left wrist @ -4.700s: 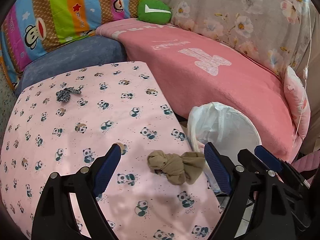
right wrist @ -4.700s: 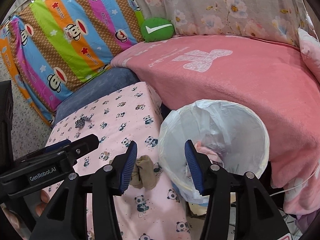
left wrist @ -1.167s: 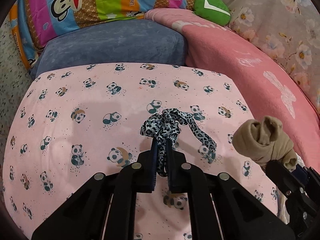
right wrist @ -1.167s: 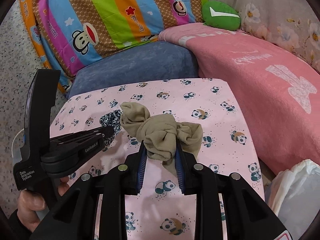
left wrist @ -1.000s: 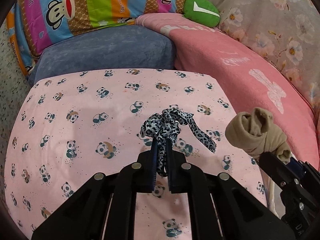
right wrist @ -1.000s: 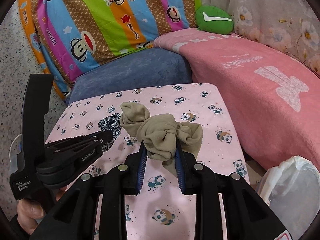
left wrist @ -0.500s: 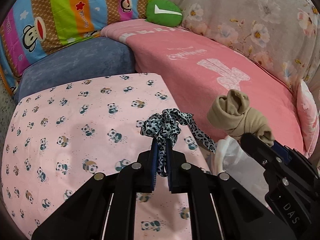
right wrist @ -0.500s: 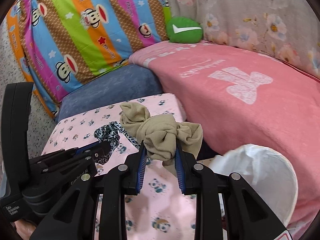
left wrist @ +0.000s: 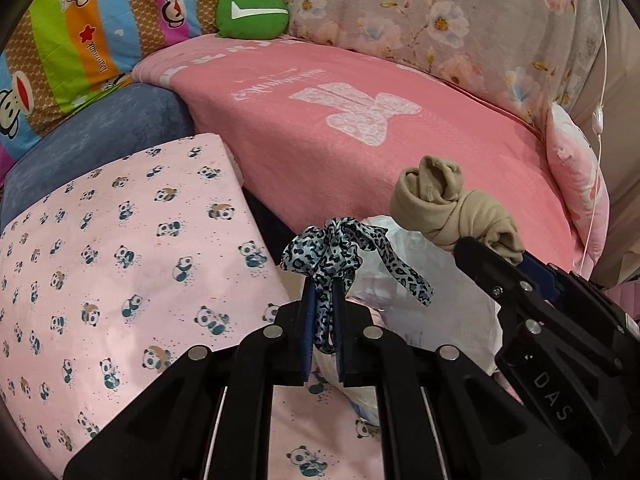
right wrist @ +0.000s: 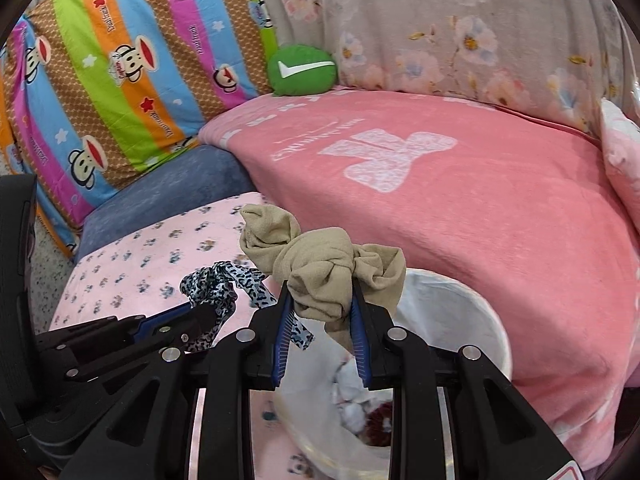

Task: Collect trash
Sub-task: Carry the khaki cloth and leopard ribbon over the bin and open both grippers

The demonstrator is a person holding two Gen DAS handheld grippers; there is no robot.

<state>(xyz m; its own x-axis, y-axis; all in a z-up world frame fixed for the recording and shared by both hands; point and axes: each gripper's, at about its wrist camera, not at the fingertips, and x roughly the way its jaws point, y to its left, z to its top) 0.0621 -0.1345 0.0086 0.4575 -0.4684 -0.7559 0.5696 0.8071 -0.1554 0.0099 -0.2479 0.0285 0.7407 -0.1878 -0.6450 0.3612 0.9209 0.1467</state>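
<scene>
Left hand-held gripper (left wrist: 322,312): clamped on leopard-print scrunchie (left wrist: 332,256)
Right hand-held gripper (right wrist: 320,320): gripping knotted beige stocking (right wrist: 320,272) — centre both over lined bin (right wrist: 460,320) before releasing

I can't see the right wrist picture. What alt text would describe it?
A handheld right gripper clamps a knotted beige sock above a white-lined trash bin. Beside it the left gripper pinches a leopard-print scrunchie over a pink panda-print cloth, with a pink blanket behind.
</scene>
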